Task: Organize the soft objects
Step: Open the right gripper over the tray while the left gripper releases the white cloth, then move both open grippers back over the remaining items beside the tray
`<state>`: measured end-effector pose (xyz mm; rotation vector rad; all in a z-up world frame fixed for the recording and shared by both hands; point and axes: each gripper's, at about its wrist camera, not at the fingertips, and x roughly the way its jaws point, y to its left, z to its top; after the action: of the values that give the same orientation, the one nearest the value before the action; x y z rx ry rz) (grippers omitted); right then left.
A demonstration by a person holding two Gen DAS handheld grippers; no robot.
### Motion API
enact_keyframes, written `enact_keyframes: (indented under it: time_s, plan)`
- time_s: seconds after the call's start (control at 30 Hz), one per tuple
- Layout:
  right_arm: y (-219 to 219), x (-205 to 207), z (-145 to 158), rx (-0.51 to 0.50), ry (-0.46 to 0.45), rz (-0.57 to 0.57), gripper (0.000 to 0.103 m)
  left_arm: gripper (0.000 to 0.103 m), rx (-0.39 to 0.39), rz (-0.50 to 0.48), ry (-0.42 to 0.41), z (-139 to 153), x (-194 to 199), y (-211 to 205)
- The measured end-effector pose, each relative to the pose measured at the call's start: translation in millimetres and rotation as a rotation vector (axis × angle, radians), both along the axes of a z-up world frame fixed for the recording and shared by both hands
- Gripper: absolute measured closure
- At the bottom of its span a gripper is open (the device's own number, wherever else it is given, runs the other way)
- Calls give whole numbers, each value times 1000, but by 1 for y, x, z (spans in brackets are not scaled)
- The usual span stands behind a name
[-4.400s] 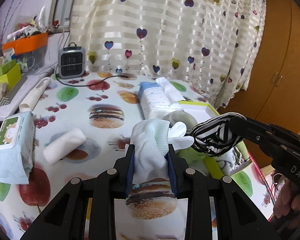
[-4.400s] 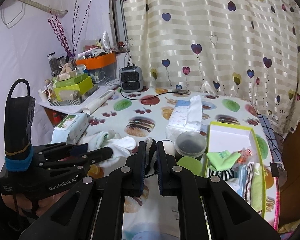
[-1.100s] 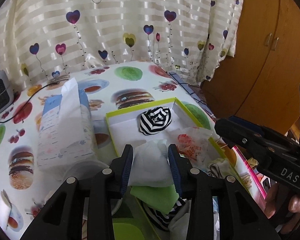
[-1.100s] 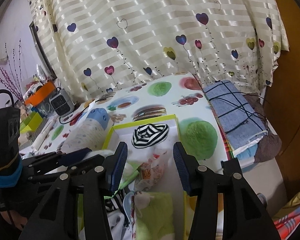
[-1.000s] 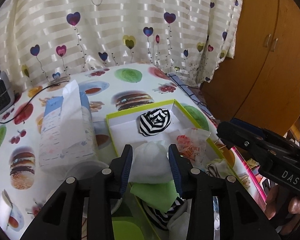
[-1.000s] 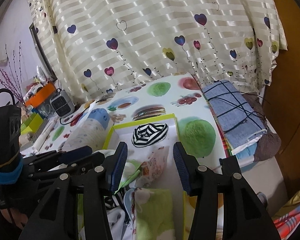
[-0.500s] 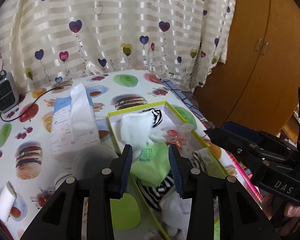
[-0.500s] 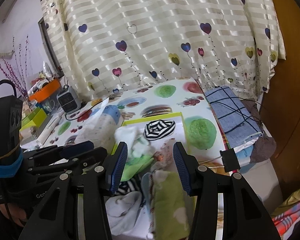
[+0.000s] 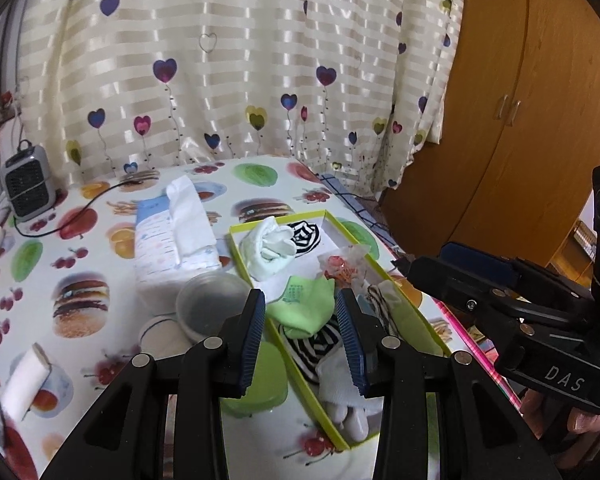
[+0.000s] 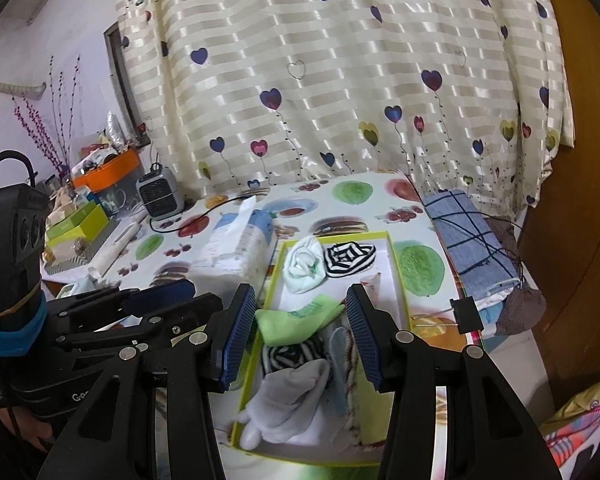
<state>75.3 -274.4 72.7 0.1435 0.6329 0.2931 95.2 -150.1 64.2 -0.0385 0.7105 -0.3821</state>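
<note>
Above the yellow-green box (image 9: 384, 276) near the desk's (image 9: 80, 264) right edge, the left gripper (image 9: 302, 336) and right gripper (image 10: 300, 334) are both hanging open and empty. At the box's far end, a pale rolled sock (image 9: 270, 250) is lying against a striped rolled sock (image 9: 306, 234), with loose socks (image 10: 296, 392) filling the near half.

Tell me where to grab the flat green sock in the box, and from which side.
Take the green sock at its pointed free end, which lies toward the tissue-pack side of the yellow-rimmed box. Come from above, jaws across the narrow tip. It lies flat on top of the striped sock, so a side approach would likely snag the pile.
</note>
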Motion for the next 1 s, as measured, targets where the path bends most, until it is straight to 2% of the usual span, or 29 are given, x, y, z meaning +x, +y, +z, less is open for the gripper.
enact_keyframes:
  time_s: [0.43,1.0]
  plan:
    - [37,-30,16,-60,-47,68,54,67,-30,35,-22,7,-34,34]
    - [67,-37,11,-80,-37,142,54,67,-51,111,8,-5,-46,73]
